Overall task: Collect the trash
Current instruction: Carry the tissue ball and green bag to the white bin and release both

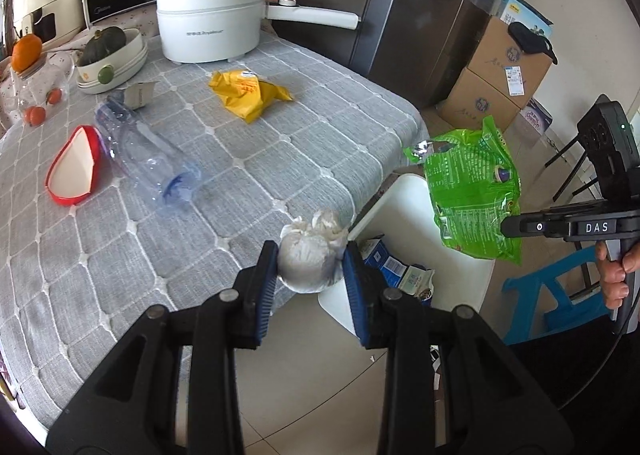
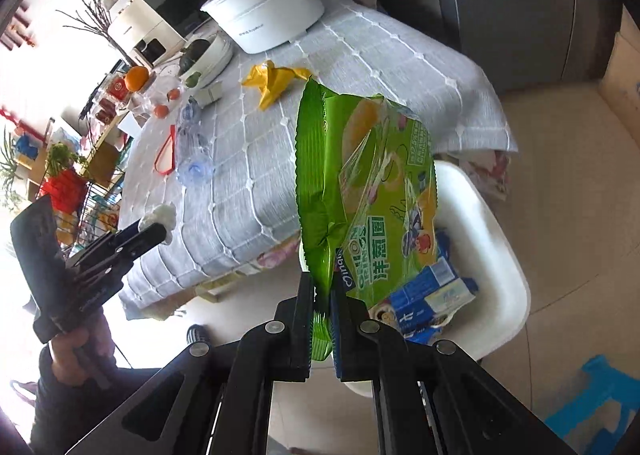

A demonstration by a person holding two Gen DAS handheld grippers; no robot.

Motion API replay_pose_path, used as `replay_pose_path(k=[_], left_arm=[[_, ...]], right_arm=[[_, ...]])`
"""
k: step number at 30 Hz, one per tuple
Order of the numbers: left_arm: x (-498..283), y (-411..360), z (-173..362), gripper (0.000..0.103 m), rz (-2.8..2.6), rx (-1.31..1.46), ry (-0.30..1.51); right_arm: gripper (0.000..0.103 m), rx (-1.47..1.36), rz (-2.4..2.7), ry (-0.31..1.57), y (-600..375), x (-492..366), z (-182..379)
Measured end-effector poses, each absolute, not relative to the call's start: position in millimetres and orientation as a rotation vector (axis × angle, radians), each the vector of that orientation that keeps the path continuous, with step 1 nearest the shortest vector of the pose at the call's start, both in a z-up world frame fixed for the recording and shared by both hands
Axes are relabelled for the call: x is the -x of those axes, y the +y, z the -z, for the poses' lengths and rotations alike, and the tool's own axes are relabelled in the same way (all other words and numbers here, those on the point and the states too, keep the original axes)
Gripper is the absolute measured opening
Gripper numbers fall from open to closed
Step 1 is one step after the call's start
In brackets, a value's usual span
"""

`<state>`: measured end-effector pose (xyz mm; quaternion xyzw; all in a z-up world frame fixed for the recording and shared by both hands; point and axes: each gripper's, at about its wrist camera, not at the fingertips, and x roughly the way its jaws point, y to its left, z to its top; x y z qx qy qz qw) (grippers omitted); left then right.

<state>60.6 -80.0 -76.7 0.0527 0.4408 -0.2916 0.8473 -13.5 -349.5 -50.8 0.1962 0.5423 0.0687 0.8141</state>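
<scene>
My left gripper [image 1: 312, 255] is shut on a crumpled white tissue ball [image 1: 308, 261], held at the table's near edge beside the white bin [image 1: 404, 195]. My right gripper [image 2: 323, 291] is shut on the lower edge of a green snack bag [image 2: 360, 183], which hangs over the white bin [image 2: 480, 223]. That bag [image 1: 472, 191] and the right gripper [image 1: 508, 229] also show at the right of the left wrist view. Blue and white cartons [image 2: 432, 295] lie in the bin. On the grey tablecloth lie a yellow wrapper [image 1: 248, 93], a crushed clear bottle [image 1: 148, 159] and a red-rimmed lid [image 1: 74, 167].
A white electric pot [image 1: 212, 19] with a long handle stands at the table's far side, next to stacked bowls holding a squash [image 1: 112, 55]. A grey fridge [image 1: 420, 7], cardboard boxes [image 1: 500, 71] and a blue stool [image 1: 560, 291] stand on the floor around the bin.
</scene>
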Motion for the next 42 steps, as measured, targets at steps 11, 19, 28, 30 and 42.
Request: replay_pose_path(k=[11, 19, 28, 30, 42], left_arm=[[-50.7, -124.3, 92.6, 0.035, 0.673, -0.175, 0.959], [-40.4, -167.1, 106.4, 0.036, 0.748, -0.246, 0.957], [-32.9, -207.9, 127.5, 0.036, 0.798, -0.337, 0.943], [-32.7, -211.0, 128.1, 0.038, 0.807, -0.339, 0.93], [-37.9, -192.1, 118.2, 0.094, 0.698, -0.356, 0.884]], right_arm=[[0.023, -0.45, -0.065, 1.334, -373.2, 20.3, 104.9], [0.057, -0.43, 0.041, 1.261, -403.7, 32.0, 90.3], [0.061, -0.407, 0.105, 1.233, -425.5, 36.2, 83.1], [0.062, -0.41, 0.108, 1.23, -428.0, 36.5, 83.0], [0.067, -0.39, 0.128, 1.221, -429.0, 35.9, 79.3]])
